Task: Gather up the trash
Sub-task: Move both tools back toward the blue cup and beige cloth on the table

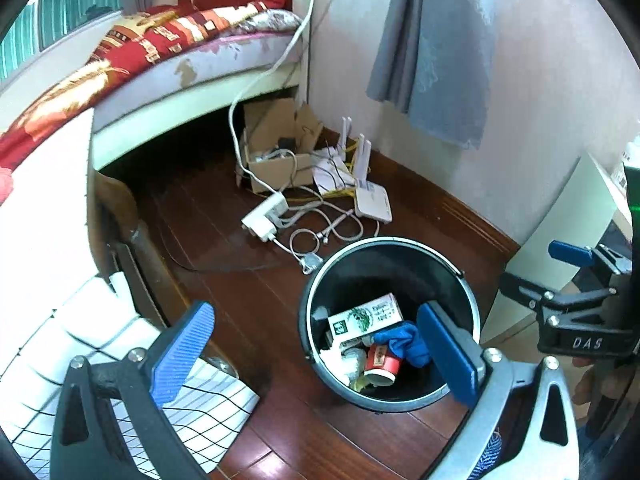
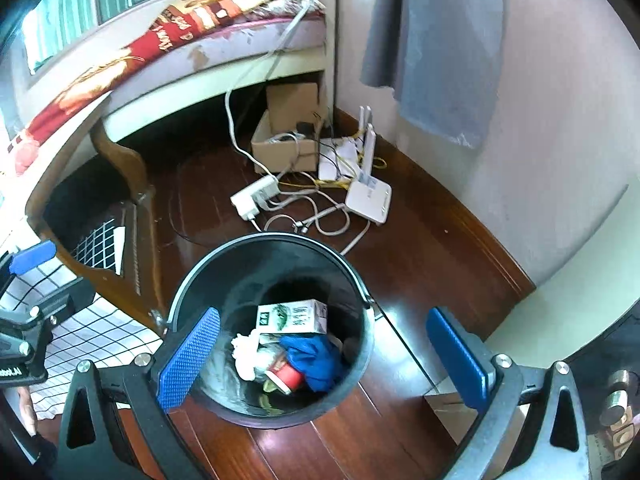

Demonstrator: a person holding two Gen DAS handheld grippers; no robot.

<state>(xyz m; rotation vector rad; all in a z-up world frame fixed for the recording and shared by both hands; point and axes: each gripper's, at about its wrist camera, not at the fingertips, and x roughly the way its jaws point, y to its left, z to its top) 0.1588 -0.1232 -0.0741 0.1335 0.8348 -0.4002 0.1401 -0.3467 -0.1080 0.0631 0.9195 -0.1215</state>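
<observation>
A black round trash bin [image 1: 460, 280] [image 2: 200, 276] stands on the wooden floor. Inside lie a white and green carton [image 1: 366, 316] [image 2: 292, 316], a crumpled blue cloth [image 1: 404, 340] [image 2: 316, 360], a red paper cup [image 1: 382, 366] [image 2: 286, 376] and white crumpled tissue [image 1: 334, 360] [image 2: 246, 356]. My left gripper [image 1: 316, 350] is open and empty, above the floor at the bin's left side; its right finger overlaps the bin. My right gripper [image 2: 324, 360] is open and empty above the bin. The right gripper also shows at the right edge of the left wrist view [image 1: 576, 276].
A bed with a red patterned quilt [image 1: 132, 44] [image 2: 168, 28] is on the left. A cardboard box [image 1: 276, 148] [image 2: 288, 136], a power strip [image 1: 266, 216] [image 2: 254, 196], a white router [image 1: 374, 200] [image 2: 370, 196] and tangled cables lie by the wall. A checked white cloth [image 1: 100, 336] lies at left.
</observation>
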